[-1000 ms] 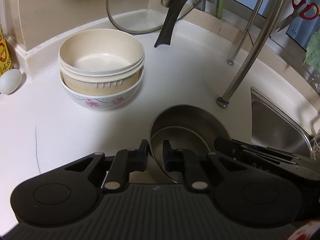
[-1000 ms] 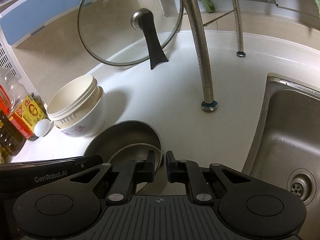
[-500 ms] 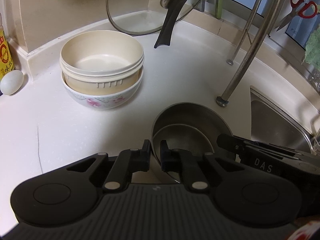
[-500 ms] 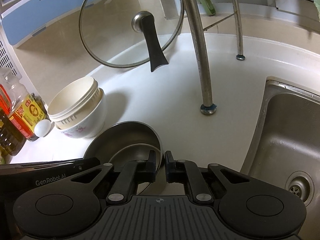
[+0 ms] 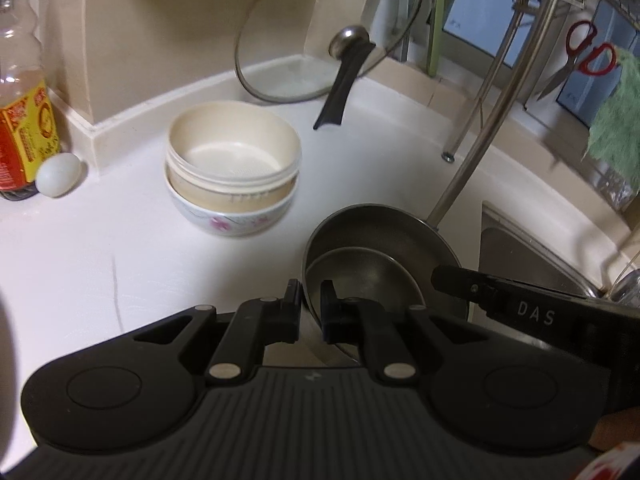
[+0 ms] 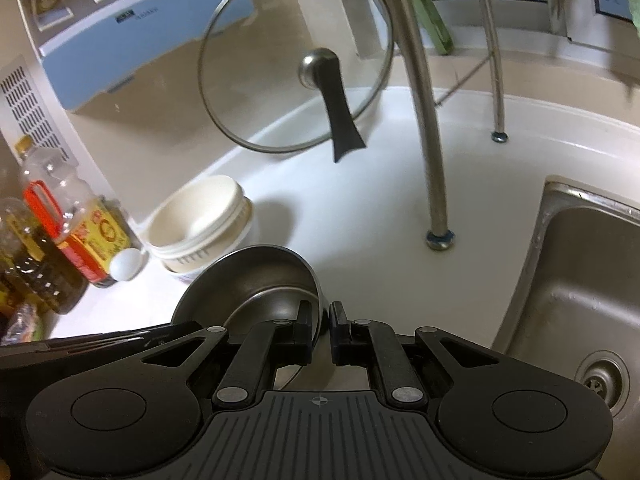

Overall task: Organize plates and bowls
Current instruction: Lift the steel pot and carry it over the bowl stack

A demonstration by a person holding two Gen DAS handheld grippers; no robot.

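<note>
With the left tool (image 5: pixel 311 300) and right tool (image 6: pixel 320 322) each pinching opposite rims of the nested round steel bowls (image 5: pixel 376 256), low in both frames, raise them level toward the stacked cream bowls (image 5: pixel 232 160) on the white desk (image 5: pixel 120 240).

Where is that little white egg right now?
In both views the egg lies at the left on the white counter, beside the oil bottle, left of the stacked bowls.

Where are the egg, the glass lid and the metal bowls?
egg (image 5: pixel 59 175), left wrist view, middle of shell.
glass lid (image 6: pixel 260 80), right wrist view, on the glass.
metal bowls (image 5: pixel 384 232), left wrist view, outer bowl's inner wall.
</note>
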